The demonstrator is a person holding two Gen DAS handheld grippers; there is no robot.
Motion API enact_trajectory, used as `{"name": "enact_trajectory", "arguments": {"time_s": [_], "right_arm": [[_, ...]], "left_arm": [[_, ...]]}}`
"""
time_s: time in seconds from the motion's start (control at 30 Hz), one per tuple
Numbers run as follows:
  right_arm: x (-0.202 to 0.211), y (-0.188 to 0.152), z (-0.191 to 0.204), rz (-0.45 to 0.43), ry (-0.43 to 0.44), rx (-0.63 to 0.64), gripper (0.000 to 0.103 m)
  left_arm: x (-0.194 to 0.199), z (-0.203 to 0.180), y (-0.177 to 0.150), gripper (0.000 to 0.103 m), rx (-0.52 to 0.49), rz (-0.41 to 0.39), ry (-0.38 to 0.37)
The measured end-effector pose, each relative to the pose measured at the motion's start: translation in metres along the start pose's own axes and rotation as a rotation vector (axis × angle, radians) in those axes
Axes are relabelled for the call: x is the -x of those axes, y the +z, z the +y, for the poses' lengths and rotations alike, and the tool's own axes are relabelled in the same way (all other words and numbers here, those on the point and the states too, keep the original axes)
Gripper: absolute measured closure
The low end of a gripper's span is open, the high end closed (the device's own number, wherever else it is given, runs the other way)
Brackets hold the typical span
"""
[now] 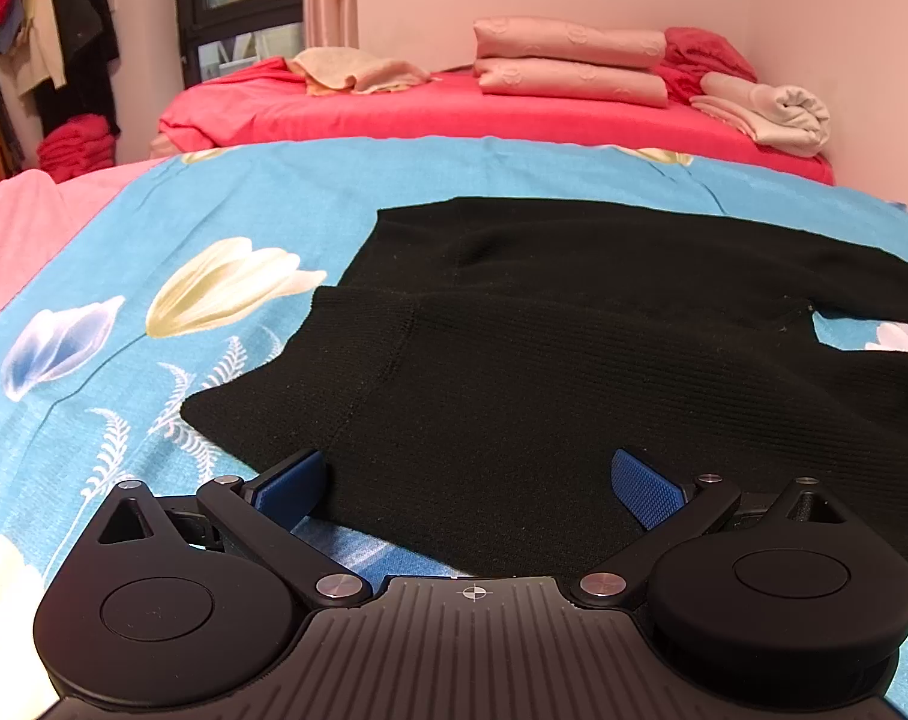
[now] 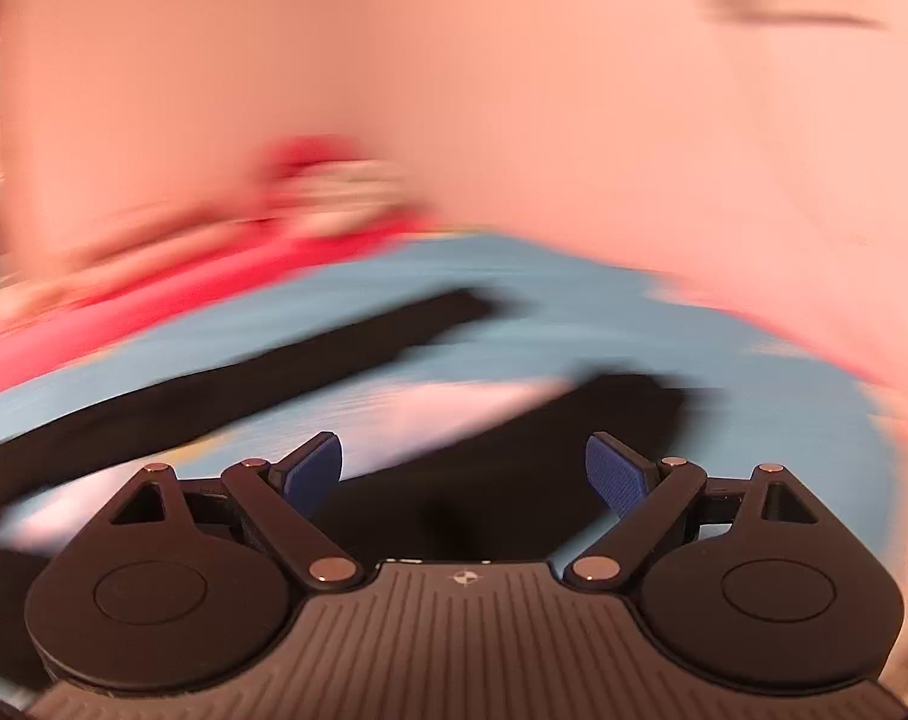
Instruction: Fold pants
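black pants (image 2: 309,378) smeared by blur, edges indistinct

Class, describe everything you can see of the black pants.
The pants are black, in a ribbed knit, lying spread flat on the blue flowered sheet. Both legs run off to the right, parted by a gap. The open left gripper straddles the near edge. The right wrist view is blurred; its gripper is open.

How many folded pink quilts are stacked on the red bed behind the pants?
2: the upper pink quilt lies directly on the lower pink quilt, at the back of the red bed. Others may be hidden behind them.
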State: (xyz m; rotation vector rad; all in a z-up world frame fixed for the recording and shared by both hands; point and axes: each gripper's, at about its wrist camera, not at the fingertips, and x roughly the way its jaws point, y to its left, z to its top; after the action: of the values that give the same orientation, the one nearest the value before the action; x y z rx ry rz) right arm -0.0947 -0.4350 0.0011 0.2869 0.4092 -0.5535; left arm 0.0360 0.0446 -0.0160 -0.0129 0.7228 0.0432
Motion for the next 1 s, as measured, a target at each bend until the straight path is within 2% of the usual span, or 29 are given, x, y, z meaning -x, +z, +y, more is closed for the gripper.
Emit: {"name": "enact_trajectory", "arguments": {"time_s": [0.03,0.07,0.1,0.13,0.17,0.2,0.23,0.27,0.33,0.37,0.43,0.47,0.53,0.57,0.63,0.7,0.73,0.8,0.83,0.97,1.0], "right_arm": [[-0.015,0.006,-0.016,0.031,-0.089,-0.045,0.012],[-0.028,0.008,-0.033,0.071,-0.138,-0.085,0.012],[-0.041,0.010,-0.044,0.107,-0.134,-0.120,0.014],[-0.053,0.011,-0.055,0.139,-0.107,-0.155,0.023],[-0.061,0.010,-0.056,0.151,-0.099,-0.174,0.026],[-0.062,0.008,-0.051,0.113,-0.112,-0.137,0.062],[-0.065,0.006,-0.042,0.118,-0.072,-0.070,0.089],[-0.059,0.006,-0.032,0.113,-0.031,-0.039,0.089],[-0.043,0.007,-0.030,0.042,-0.074,-0.009,0.092],[-0.038,0.010,-0.044,0.002,-0.122,-0.070,0.093],[-0.040,0.009,-0.073,0.002,-0.227,-0.198,0.098],[-0.042,0.005,-0.082,0.025,-0.256,-0.229,0.097],[-0.036,-0.004,-0.087,0.016,-0.239,-0.220,0.096],[-0.035,-0.003,-0.087,0.012,-0.249,-0.204,0.092],[-0.026,-0.003,-0.082,-0.011,-0.297,-0.181,0.070],[-0.016,-0.001,-0.069,-0.070,-0.323,-0.140,0.059],[-0.013,0.007,-0.057,-0.110,-0.303,-0.097,0.045],[0.001,0.007,-0.028,-0.168,-0.234,0.017,0.031],[0.011,0.007,-0.013,-0.180,-0.175,0.072,0.029],[0.034,0.002,0.050,-0.067,0.188,0.253,0.032],[0.037,-0.002,0.066,-0.037,0.264,0.290,0.037]], "left_arm": [[0.000,0.000,0.000,0.000,0.000,0.001,0.001],[0.000,0.000,0.000,0.000,0.000,0.002,0.001],[0.000,0.000,0.001,0.000,-0.001,0.005,0.001],[0.000,0.000,0.001,0.000,0.000,0.007,0.000],[0.000,0.000,0.002,0.000,0.001,0.010,0.000],[-0.001,0.000,0.003,0.000,0.000,0.013,0.001],[-0.001,-0.001,0.003,0.000,-0.002,0.016,0.004],[-0.001,-0.001,0.004,0.000,-0.004,0.018,0.005],[-0.002,0.000,0.004,0.000,-0.002,0.018,0.005],[-0.002,0.000,0.003,0.000,-0.002,0.017,0.005],[-0.002,0.000,0.003,0.000,-0.003,0.015,0.007],[-0.002,0.000,0.003,0.000,-0.004,0.015,0.007],[-0.002,0.000,0.002,0.000,-0.002,0.013,0.004],[-0.002,0.000,0.002,0.000,-0.002,0.012,0.005],[-0.002,0.000,0.002,0.000,-0.003,0.012,0.007],[-0.001,0.000,0.003,0.000,-0.006,0.017,0.007],[0.000,0.000,0.004,0.000,-0.007,0.022,0.005],[0.005,0.001,0.007,0.000,0.006,0.042,-0.002],[0.010,0.002,0.009,0.000,0.020,0.048,-0.012],[0.034,-0.011,0.018,0.000,0.007,-0.014,-0.109],[0.037,-0.019,0.020,0.000,-0.014,-0.027,-0.128]]}}
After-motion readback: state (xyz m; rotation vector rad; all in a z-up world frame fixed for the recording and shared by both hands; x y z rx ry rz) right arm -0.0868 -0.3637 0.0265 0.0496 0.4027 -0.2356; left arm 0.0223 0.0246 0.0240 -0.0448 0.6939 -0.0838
